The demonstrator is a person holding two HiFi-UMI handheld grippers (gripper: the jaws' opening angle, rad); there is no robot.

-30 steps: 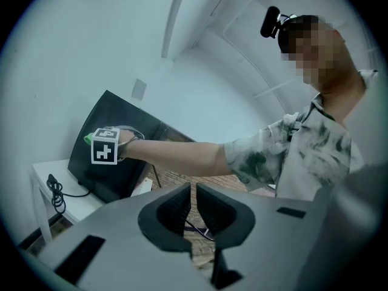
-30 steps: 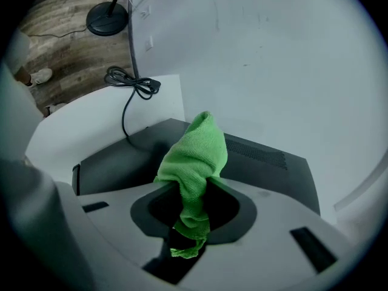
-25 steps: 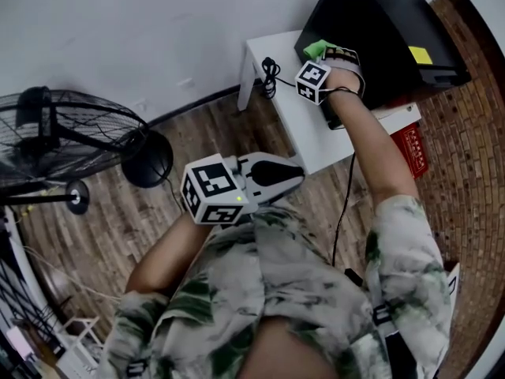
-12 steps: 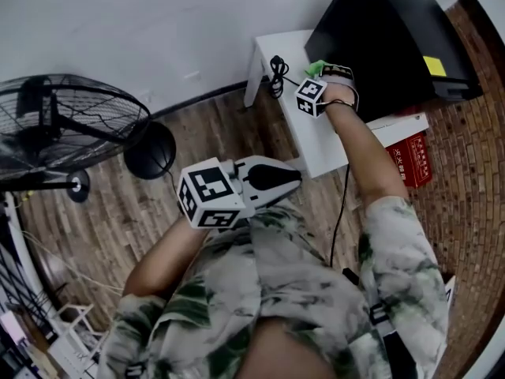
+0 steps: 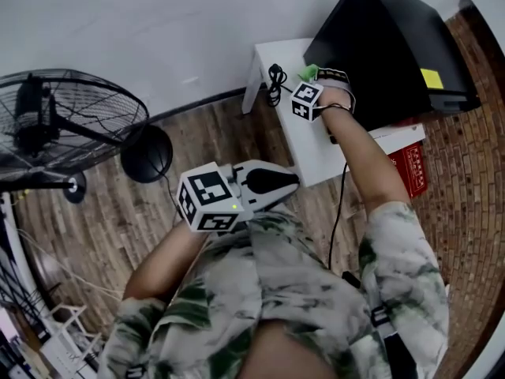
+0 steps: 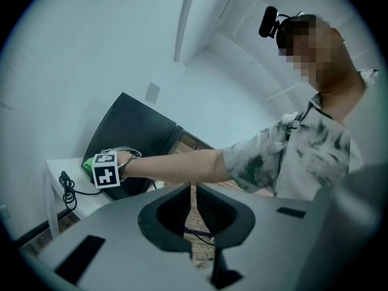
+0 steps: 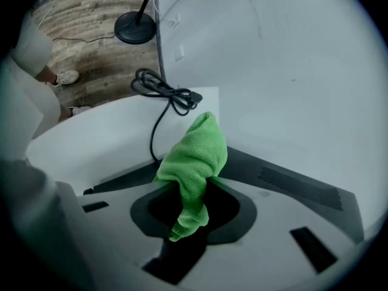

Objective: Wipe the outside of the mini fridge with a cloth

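The black mini fridge (image 5: 394, 46) stands on a low white table (image 5: 316, 148) against the wall. My right gripper (image 5: 314, 76) is shut on a green cloth (image 5: 308, 71) and holds it at the fridge's lower left side, just above the table. In the right gripper view the bunched cloth (image 7: 195, 153) sticks out from between the jaws of that gripper (image 7: 193, 190). My left gripper (image 5: 293, 178) is shut and holds nothing; it hangs near my chest, well away from the fridge. The left gripper view shows the fridge (image 6: 130, 126) and the cloth (image 6: 90, 161) from the side.
A coiled black cable (image 5: 272, 77) lies on the table's left end beside the cloth, also seen as the cable (image 7: 163, 93). A standing fan (image 5: 63, 125) is on the wooden floor at left. A red box (image 5: 406, 164) sits below the table at right.
My right gripper has slid the cloth a little down the fridge's left side towards the table. The left gripper has stayed by my chest.
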